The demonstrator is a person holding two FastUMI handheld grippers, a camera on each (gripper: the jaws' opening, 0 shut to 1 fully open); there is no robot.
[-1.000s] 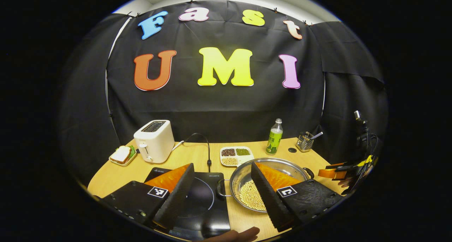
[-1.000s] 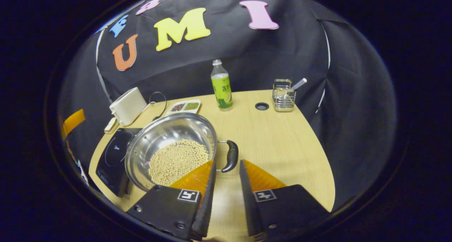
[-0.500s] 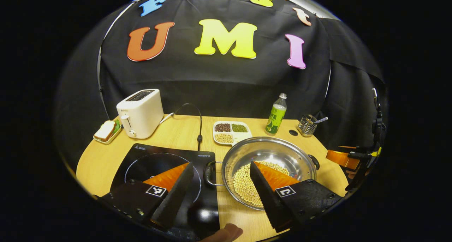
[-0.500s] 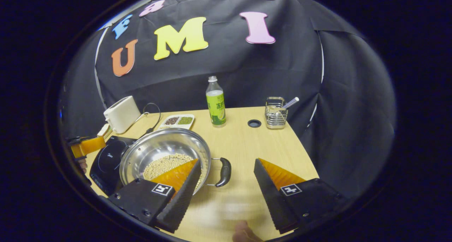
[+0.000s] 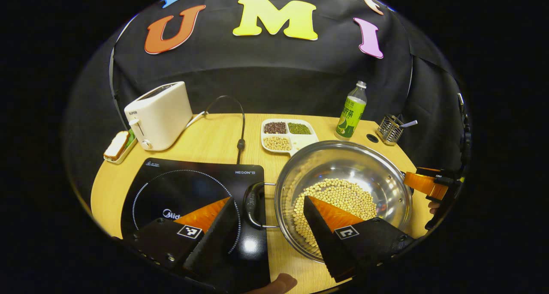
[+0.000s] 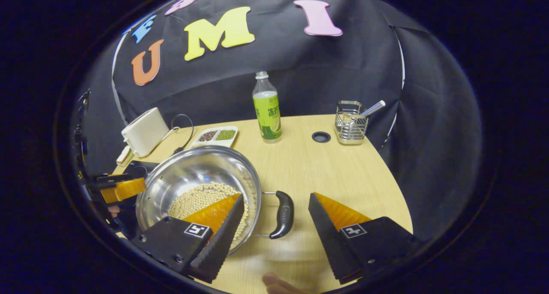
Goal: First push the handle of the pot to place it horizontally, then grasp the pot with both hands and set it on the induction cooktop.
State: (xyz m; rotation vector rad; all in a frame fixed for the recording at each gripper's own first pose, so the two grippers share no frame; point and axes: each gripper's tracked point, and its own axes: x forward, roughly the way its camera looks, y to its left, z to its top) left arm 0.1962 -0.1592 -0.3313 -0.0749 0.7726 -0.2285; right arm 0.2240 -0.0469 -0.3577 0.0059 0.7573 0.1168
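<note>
Both hand-held grippers wide apart at the pot's 2 handles, nothing gripped yet.

The left hand-held gripper (image 5: 269, 208) straddles the left handle (image 5: 253, 199), the right hand-held gripper (image 6: 276, 206) the right handle (image 6: 284, 208), neither touching. The risk, I'd say: if one closes off-centre or lifts first, the pot (image 5: 343, 195) tips and the beans (image 5: 334, 204) slide and spill; a thin loop handle could also swing or slip between the fingers. The pot is shiny steel, wide and shallow, with pale beans heaped on its near side. It sits on the table (image 6: 334, 174), just right of the cooktop (image 5: 188, 191), its left handle over the cooktop's edge.
</note>
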